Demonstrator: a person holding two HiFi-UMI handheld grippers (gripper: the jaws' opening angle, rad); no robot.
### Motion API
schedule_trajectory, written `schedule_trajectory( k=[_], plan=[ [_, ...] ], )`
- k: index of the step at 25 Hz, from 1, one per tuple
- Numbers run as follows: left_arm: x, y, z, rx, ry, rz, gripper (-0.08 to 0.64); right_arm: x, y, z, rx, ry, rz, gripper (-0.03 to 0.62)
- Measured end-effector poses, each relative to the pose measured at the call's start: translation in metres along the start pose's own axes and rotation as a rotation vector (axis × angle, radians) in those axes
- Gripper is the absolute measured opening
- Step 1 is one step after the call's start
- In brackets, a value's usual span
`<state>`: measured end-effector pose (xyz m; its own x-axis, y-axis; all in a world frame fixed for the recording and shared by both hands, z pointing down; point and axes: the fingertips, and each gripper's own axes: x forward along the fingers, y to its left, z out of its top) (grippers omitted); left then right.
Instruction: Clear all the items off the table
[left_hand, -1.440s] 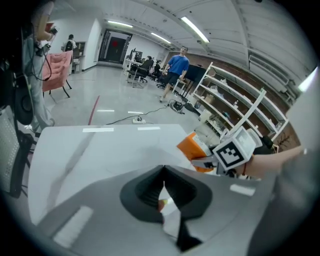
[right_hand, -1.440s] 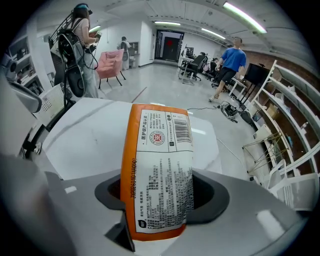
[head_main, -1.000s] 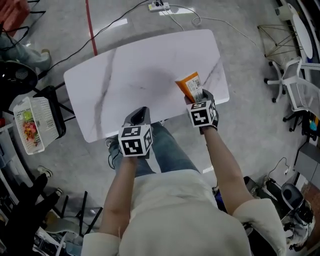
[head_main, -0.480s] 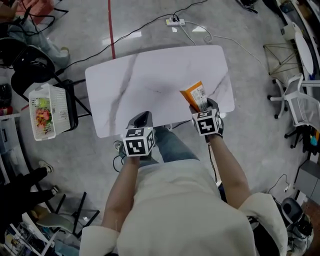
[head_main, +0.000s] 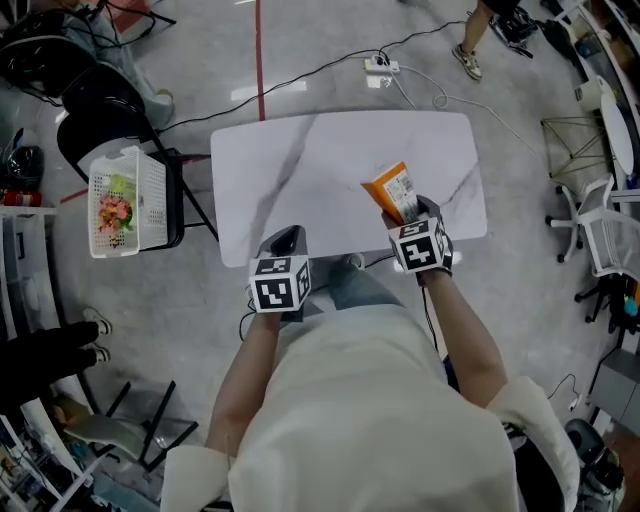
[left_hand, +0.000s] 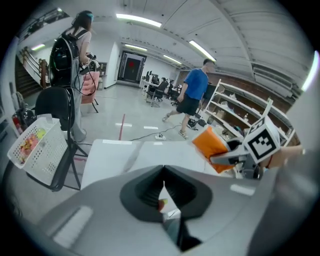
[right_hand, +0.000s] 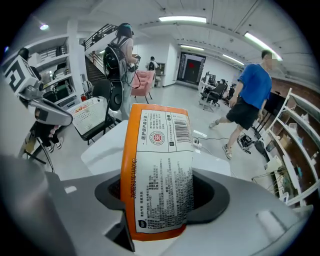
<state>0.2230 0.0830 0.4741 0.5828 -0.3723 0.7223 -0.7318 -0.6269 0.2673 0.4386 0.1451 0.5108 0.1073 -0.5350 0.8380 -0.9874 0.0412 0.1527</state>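
An orange snack packet (head_main: 392, 190) with a white printed label is held over the right part of the white marble table (head_main: 320, 170). My right gripper (head_main: 408, 212) is shut on its lower end; in the right gripper view the packet (right_hand: 157, 165) stands upright between the dark pads. My left gripper (head_main: 285, 243) hangs over the table's near edge, shut and holding nothing; its pads meet at the tips (left_hand: 162, 172). The left gripper view also shows the packet (left_hand: 211, 146) at the right. The tabletop itself bears nothing else.
A white basket (head_main: 125, 200) with colourful items in it rests on a black chair (head_main: 175, 205) left of the table. A power strip and cables (head_main: 382, 66) lie on the floor beyond. A person in a blue shirt (right_hand: 250, 95) walks behind; another with a backpack (left_hand: 72, 50) stands by the chair.
Both grippers have risen and drawn back toward the table's near edge, the right one carrying the packet. The table and basket have slid right and down in the head view.
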Motion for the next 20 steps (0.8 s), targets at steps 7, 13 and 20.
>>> schedule_trajectory(
  k=[7, 13, 20],
  plan=[
    [-0.043, 0.064, -0.009, -0.079, -0.04, 0.071, 0.008, -0.003, 0.068, 0.041, -0.08, -0.029, 0.055, 0.299],
    [-0.08, 0.119, -0.018, -0.161, -0.079, 0.142, 0.008, -0.003, 0.122, 0.073, -0.156, -0.048, 0.101, 0.299],
    [-0.115, 0.177, -0.034, -0.262, -0.12, 0.218, 0.008, 0.002, 0.188, 0.111, -0.251, -0.072, 0.17, 0.299]
  ],
)
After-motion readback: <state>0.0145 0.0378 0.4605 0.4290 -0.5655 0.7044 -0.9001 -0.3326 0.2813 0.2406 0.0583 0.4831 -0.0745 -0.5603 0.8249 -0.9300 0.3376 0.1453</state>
